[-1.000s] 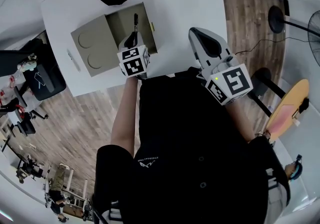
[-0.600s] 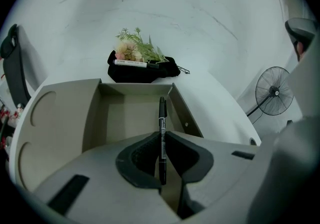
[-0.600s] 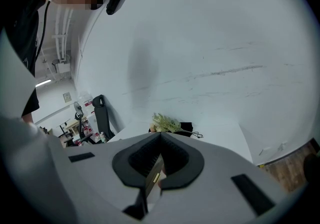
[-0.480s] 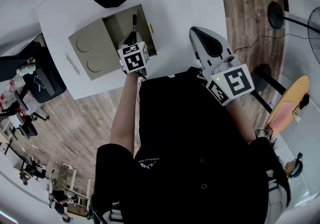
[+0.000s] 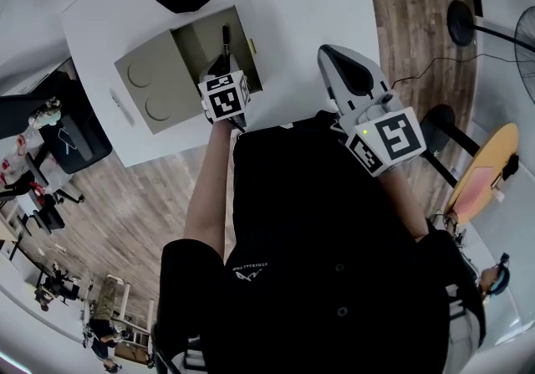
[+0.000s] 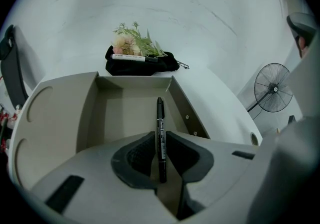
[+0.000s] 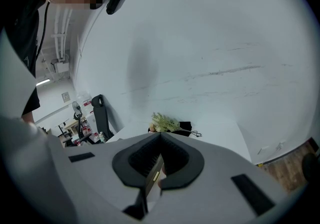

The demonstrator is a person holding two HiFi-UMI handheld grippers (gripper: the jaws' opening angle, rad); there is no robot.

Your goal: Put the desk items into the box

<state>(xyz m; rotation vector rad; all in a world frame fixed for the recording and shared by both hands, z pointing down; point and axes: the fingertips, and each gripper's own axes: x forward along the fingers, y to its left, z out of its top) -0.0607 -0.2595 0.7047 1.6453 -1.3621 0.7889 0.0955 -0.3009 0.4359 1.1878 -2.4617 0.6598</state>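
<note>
Marker (image 6: 160, 118): pinched in left tool (image 6: 160, 143), nudged slightly forward over open box (image 6: 182, 108) within the last second, then kept steady. Not yet dropped. Right tool (image 7: 159, 157) pressed together, empty, aside.

pen (image 6: 159, 113): slim, black, pale print along the barrel
pen grip: pinched between the jaws of the left claw (image 6: 160, 140), rear end sticking back behind the pads
pen pose: points straight ahead, away from the person, tip over the inside of the box
box (image 6: 88, 113): tan cardboard, shallow, open at the top
box lid (image 5: 150, 84): folded out flat to the left, two round marks on its inner face
box place: rests on the white table (image 5: 309, 4), just in front of the person
</note>
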